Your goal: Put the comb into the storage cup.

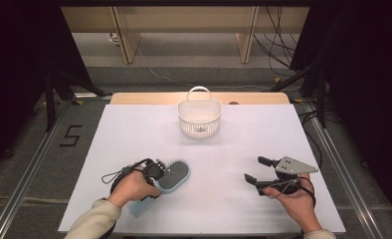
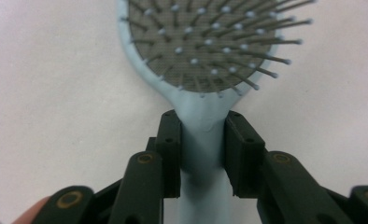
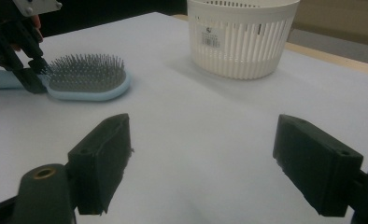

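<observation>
A light blue hairbrush (image 1: pixel 174 175) lies bristles-up on the white table cover at the near left. My left gripper (image 1: pixel 156 172) is shut on its handle where it narrows below the head, and in the left gripper view the two black pads (image 2: pixel 170 140) press on either side of the blue hairbrush (image 2: pixel 205 42). My right gripper (image 1: pixel 254 169) hovers at the near right with its jaws wide open and nothing between them. In the right gripper view, beyond my own right gripper (image 3: pixel 219 158), the hairbrush (image 3: pixel 86 77) and the left gripper (image 3: pixel 30 77) lie at the upper left.
A white slotted basket (image 1: pixel 184 107) with a loop handle stands at the far middle of the table, and its wall (image 3: pixel 243 46) rises ahead in the right gripper view. The white cover (image 1: pixel 234 144) spreads between brush, basket and right gripper. Cables lie on the floor beyond the table.
</observation>
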Available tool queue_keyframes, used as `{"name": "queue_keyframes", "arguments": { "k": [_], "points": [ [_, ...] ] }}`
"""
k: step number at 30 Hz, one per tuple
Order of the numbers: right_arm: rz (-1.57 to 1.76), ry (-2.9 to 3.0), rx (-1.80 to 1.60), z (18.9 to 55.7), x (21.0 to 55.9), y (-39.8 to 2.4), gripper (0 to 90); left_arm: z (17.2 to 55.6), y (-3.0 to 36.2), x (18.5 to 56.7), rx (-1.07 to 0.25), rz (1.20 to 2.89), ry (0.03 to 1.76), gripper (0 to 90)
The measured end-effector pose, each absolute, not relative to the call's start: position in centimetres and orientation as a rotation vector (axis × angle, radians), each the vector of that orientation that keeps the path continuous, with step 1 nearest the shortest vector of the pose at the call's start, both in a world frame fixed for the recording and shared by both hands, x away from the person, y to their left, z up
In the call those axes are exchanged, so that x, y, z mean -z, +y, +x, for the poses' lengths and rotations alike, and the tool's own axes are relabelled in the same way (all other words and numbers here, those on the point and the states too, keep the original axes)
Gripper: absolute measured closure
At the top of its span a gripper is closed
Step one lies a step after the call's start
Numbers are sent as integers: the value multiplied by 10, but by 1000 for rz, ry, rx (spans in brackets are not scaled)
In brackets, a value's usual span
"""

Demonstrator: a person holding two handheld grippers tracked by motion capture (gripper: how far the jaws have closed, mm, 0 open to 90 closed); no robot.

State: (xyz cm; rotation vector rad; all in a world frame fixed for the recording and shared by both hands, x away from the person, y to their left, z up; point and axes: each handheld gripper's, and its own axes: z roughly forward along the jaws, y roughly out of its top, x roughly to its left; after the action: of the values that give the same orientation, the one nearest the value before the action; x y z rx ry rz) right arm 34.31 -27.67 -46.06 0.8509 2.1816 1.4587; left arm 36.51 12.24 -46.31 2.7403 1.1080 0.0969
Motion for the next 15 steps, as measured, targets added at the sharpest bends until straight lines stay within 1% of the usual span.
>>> {"name": "queue_keyframes", "arguments": {
  "k": [15],
  "points": [
    [853,2179,-1457,343,460,-277,203,362,124,463,-118,2730,1075,699]
  ]
}}
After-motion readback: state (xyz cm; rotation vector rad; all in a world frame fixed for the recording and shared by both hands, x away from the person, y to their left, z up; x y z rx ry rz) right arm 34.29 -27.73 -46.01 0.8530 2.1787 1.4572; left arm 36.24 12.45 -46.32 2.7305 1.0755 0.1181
